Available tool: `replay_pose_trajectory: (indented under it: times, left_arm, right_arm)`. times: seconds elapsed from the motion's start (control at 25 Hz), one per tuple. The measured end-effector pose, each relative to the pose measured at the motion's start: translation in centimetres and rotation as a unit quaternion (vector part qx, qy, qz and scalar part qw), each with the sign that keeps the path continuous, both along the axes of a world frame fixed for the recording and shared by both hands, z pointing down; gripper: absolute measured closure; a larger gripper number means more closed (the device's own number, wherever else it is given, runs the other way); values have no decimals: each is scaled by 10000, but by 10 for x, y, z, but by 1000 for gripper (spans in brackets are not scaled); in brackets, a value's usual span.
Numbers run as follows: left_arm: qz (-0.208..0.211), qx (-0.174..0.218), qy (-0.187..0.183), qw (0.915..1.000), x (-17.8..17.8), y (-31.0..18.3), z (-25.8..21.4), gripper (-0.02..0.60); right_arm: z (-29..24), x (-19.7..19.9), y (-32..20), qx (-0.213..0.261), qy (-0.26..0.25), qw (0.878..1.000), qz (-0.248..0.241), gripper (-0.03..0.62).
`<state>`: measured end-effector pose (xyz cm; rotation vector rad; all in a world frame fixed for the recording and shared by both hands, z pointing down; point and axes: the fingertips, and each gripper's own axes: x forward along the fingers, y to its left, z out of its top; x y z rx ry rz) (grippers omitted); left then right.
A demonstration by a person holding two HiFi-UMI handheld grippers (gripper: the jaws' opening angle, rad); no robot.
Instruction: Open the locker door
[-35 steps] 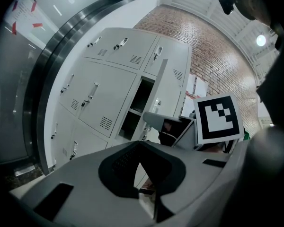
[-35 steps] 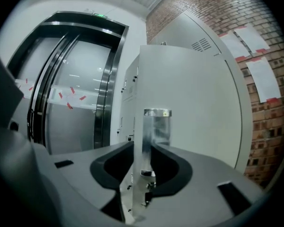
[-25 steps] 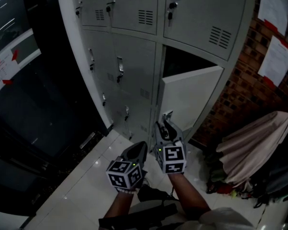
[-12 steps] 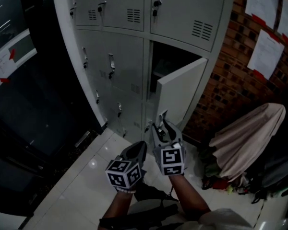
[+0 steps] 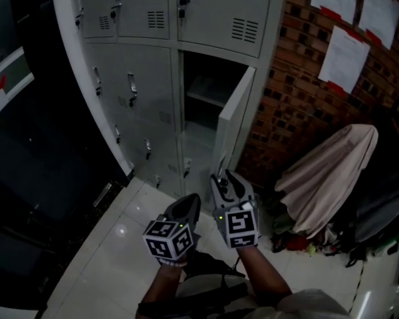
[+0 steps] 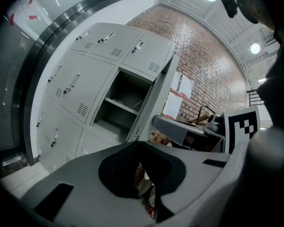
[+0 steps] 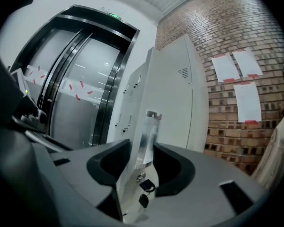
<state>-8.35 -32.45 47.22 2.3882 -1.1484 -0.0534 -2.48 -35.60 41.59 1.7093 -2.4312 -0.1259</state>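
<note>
Facing grey locker bank set against brick wall. Task item = locker door, middle row, rightmost column. Already swung out, hinged on right, near edge-on in head view. Compartment behind it exposed, shelf inside. Other doors in view shut.

Holds right gripper low, in front of door's free edge, pointing about level. Jaws wide apart, just been opening. Chrome handle of door framed between them in right gripper view, nearer right jaw, neither jaw pressing on it. Can't tell from head view whether touching. Dark key tag dangling just below handle.

Holds left gripper just beside right one, on its left, slightly nearer body. Jaws narrow, tips together, nothing held; only bits of floor clutter glimpsed through slit behind tips. Open compartment ahead in left gripper view.

Around: white papers pinned on brick, beige cloth draped over heap at right, glossy floor tiles, dark glass doors left of lockers.
</note>
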Motion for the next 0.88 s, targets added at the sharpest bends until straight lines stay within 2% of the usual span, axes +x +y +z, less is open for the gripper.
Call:
replay_pose_trajectory:
  times: [0.08, 0.44, 0.68, 0.88]
  left_arm:
    - [86, 18, 3, 10000, 9, 3, -1, 592]
    - [286, 71, 18, 9996, 38, 12, -5, 592]
    - [316, 98, 41, 9994, 46, 18, -6, 592]
    - [288, 81, 40, 9995, 48, 29, -5, 592]
  right_arm:
    - [0, 9, 7, -1, 0, 10000, 42, 436]
    - [1, 52, 26, 78, 26, 9992, 386, 437]
    - [3, 81, 34, 77, -50, 9977, 669, 439]
    - [2, 86, 35, 38, -46, 9979, 652, 439]
